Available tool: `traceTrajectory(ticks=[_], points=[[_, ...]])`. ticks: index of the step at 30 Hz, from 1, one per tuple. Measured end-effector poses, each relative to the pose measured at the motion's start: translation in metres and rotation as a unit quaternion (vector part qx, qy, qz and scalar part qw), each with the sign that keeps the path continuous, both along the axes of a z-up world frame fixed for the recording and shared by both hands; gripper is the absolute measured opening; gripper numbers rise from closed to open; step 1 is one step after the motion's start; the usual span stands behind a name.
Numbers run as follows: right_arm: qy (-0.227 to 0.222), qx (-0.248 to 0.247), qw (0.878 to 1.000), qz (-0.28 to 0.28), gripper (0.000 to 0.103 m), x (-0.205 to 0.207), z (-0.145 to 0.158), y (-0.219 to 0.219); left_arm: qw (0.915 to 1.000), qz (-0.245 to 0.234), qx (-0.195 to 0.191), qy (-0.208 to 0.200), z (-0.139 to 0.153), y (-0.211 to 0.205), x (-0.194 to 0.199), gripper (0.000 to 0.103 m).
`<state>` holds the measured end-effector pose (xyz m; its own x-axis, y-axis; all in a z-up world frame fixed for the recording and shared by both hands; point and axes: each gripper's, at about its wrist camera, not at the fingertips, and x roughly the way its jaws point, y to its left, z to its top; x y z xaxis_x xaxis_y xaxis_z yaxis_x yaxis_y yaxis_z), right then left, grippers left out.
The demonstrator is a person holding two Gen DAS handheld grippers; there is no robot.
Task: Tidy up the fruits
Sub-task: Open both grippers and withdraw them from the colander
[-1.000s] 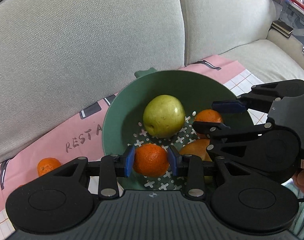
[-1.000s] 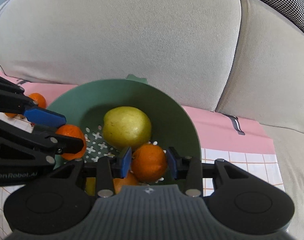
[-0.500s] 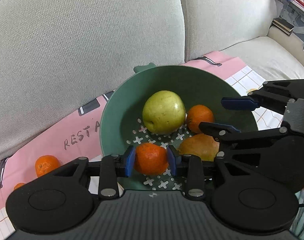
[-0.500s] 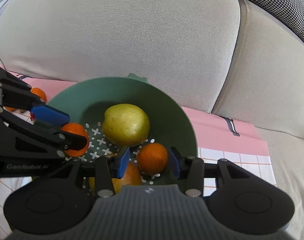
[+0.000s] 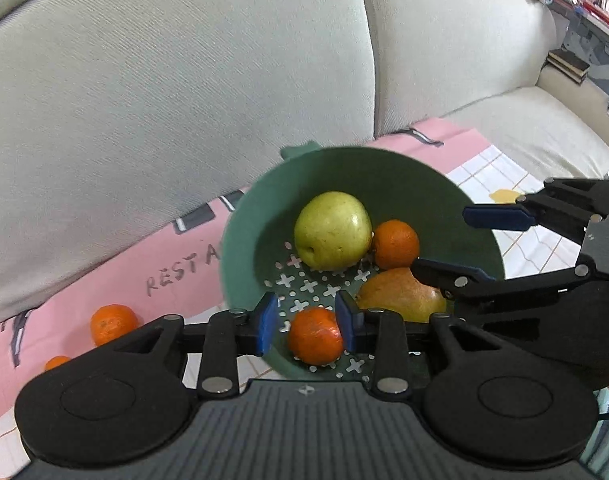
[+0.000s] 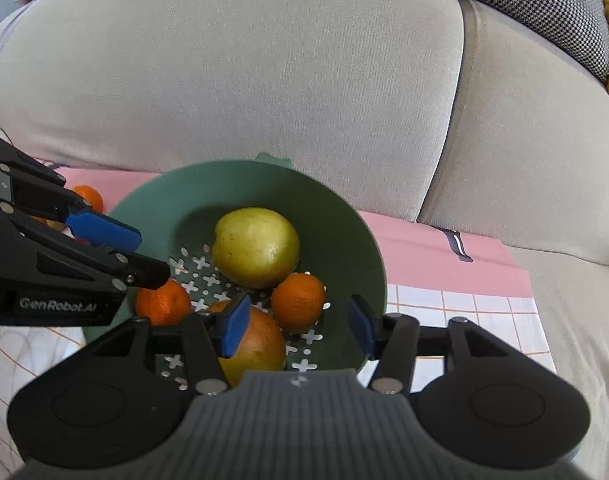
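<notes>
A green perforated bowl (image 5: pixel 384 168) (image 6: pixel 344 216) on the sofa seat holds a yellow-green apple (image 5: pixel 332 230) (image 6: pixel 256 246), an orange (image 5: pixel 396 244) (image 6: pixel 298 306), a yellow-orange mango (image 5: pixel 400 296) (image 6: pixel 260 344) and a tangerine (image 5: pixel 315 338) (image 6: pixel 162 304). My left gripper (image 5: pixel 306 322) (image 6: pixel 152 254) hangs over the bowl's near side, its jaws opening. The tangerine lies between them on the bowl's bottom, with a gap at the left pad. My right gripper (image 6: pixel 298 330) (image 5: pixel 442 240) is over the right side with its jaws opening. Nothing is between them; the orange lies just beyond.
Two loose tangerines (image 5: pixel 112 324) (image 5: pixel 56 362) lie on the pink cloth (image 5: pixel 176 276) left of the bowl; one of them (image 6: pixel 88 196) shows behind the left gripper. Grey sofa back cushions (image 5: pixel 184 100) rise close behind. A white checked cloth (image 6: pixel 464 308) covers the seat on the right.
The right gripper let go of the orange, which now rests in the bowl beside the apple, and drew back with wider jaws. The left gripper's pads parted from the tangerine.
</notes>
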<state>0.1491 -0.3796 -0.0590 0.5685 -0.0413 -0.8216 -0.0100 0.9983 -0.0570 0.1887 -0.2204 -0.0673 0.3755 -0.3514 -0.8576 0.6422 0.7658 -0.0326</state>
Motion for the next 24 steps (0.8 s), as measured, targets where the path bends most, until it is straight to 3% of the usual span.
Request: traceTrajectory(ticks=[10, 16, 24], points=[[-0.034, 0.07, 0.997, -0.026, 0.068, -0.03, 0.026, 0.029, 0.9971, 0.05, 0.016, -0.055, 0.037, 0.046, -0.026, 0.045], [-0.042, 0.107, 0.993, -0.028, 0.069, -0.042, 0.031, 0.062, 0.9943, 0.084, 0.024, -0.061, 0.047, 0.086, -0.039, 0.047], [-0.057, 0.144, 0.987, -0.029, 0.07, -0.053, 0.036, 0.106, 0.9901, 0.124, -0.002, -0.066, 0.056, 0.138, -0.049, 0.049]])
